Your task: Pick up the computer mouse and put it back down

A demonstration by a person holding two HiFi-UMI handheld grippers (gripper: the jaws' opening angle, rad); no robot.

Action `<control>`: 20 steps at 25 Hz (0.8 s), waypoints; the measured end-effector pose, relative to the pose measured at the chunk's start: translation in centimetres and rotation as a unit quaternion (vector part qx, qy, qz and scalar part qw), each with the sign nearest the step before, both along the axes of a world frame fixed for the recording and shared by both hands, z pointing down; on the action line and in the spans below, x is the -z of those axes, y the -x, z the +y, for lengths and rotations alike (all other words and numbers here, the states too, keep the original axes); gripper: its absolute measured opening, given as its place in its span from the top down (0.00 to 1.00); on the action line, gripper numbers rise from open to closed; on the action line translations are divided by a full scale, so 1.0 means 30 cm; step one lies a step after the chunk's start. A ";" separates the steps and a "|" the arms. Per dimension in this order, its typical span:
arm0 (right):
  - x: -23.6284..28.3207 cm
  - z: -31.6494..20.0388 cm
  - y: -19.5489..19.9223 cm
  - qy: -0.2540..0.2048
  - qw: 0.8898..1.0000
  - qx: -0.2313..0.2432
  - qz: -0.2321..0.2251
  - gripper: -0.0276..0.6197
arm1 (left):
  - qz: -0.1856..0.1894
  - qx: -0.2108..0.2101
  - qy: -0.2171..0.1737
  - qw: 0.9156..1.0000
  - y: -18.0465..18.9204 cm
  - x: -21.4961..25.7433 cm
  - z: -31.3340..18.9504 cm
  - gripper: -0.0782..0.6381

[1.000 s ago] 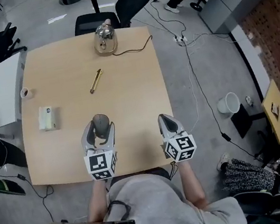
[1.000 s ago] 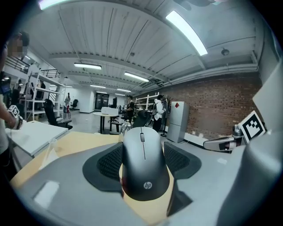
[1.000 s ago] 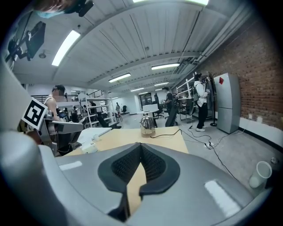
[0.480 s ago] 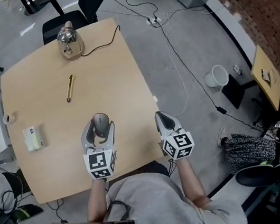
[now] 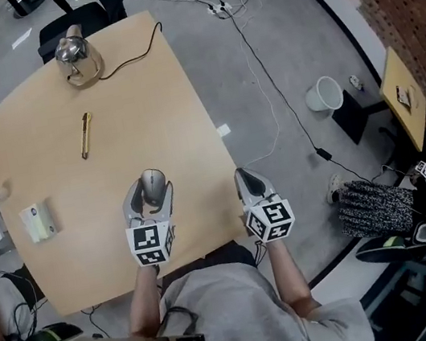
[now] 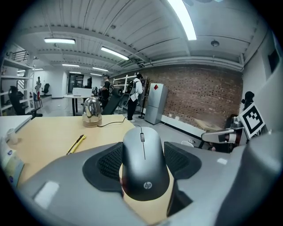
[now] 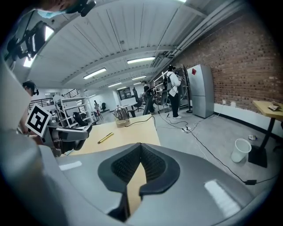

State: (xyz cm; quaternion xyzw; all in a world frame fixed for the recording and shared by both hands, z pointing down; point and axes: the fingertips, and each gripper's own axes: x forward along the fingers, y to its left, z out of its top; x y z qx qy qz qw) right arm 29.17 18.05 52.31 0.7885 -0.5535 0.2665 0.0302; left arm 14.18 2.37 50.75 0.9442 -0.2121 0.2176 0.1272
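Pick-up half looks done: the left gripper point(image 5: 151, 197) is clamped on the mouse point(image 6: 142, 154), pads pressing its two sides, w/ the mouse pointing away from the person over the near part of the table point(image 5: 143, 96). Bare tabletop shows under the mouse's rear in the left gripper view, so it's prob. off the wood, tho I can't tell how high. The right gripper point(image 5: 248, 181) is empty, jaws closed together, by the table's right edge, no role here. Left to do: set the mouse flat, let go, back off. The kettle point(image 5: 77, 57) and yellow knife point(image 5: 86, 134) are well apart from it.
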 end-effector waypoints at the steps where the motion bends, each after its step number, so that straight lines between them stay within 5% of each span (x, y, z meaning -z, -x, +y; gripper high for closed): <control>1: -0.020 -0.002 -0.008 0.002 1.000 -0.002 -0.003 0.95 | -0.004 -0.005 0.002 1.000 -0.014 -0.020 0.002 0.45; 20: -0.299 0.055 -0.049 0.044 0.997 -0.026 -0.063 0.95 | -0.105 -0.072 0.038 0.991 -0.146 -0.401 0.101 0.45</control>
